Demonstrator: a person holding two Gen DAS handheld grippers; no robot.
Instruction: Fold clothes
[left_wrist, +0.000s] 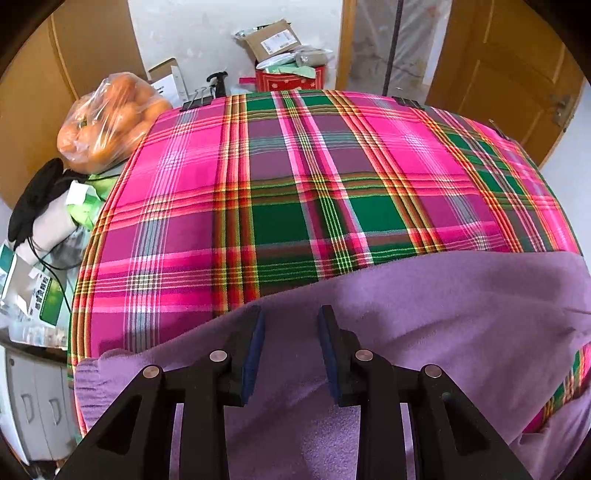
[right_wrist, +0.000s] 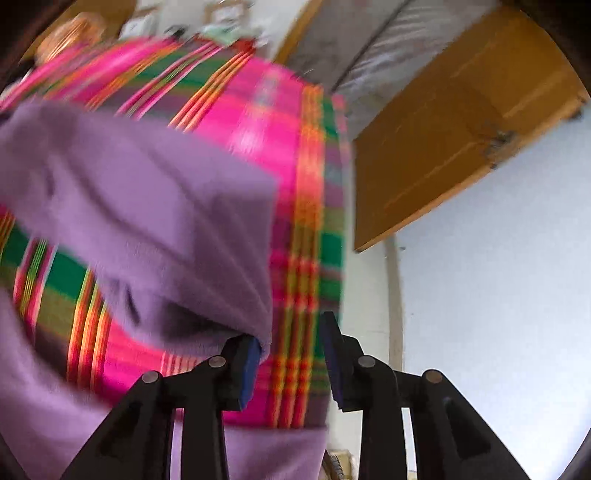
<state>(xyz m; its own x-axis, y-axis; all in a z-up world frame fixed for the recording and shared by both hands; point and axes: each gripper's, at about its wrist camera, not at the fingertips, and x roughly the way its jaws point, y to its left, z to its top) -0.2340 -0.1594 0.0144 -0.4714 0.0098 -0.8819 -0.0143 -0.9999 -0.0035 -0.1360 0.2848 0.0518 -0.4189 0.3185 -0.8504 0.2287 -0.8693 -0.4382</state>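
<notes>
Honestly, you won't read much print: the box (left_wrist: 272, 40) by the far wall carries a white shipping label, and the green-and-white packs (left_wrist: 40, 295) off the table's left edge bear dark characters, all too small to make out.

Your left gripper (left_wrist: 291, 350) hangs over the purple garment (left_wrist: 443, 306) with its jaws parted and nothing between the blue pads (left_wrist: 255, 354). The garment lies along the near side of the plaid cloth (left_wrist: 295, 184), a ribbed cuff at the near left corner.

Your right gripper (right_wrist: 291, 362) is parted too; a fold of the garment (right_wrist: 147, 206) brushes the left pad (right_wrist: 249, 373), but the frame is blurred and I cannot tell whether it is caught.

A bag of oranges (left_wrist: 107, 122) sits at the far left corner of the cloth, with a binder clip (left_wrist: 197, 99) on the far edge beside it. A red tin (left_wrist: 291, 79) sits under the box, and black gloves (left_wrist: 33, 199) lie at the left. A wooden door (right_wrist: 461, 122) stands at the right.
</notes>
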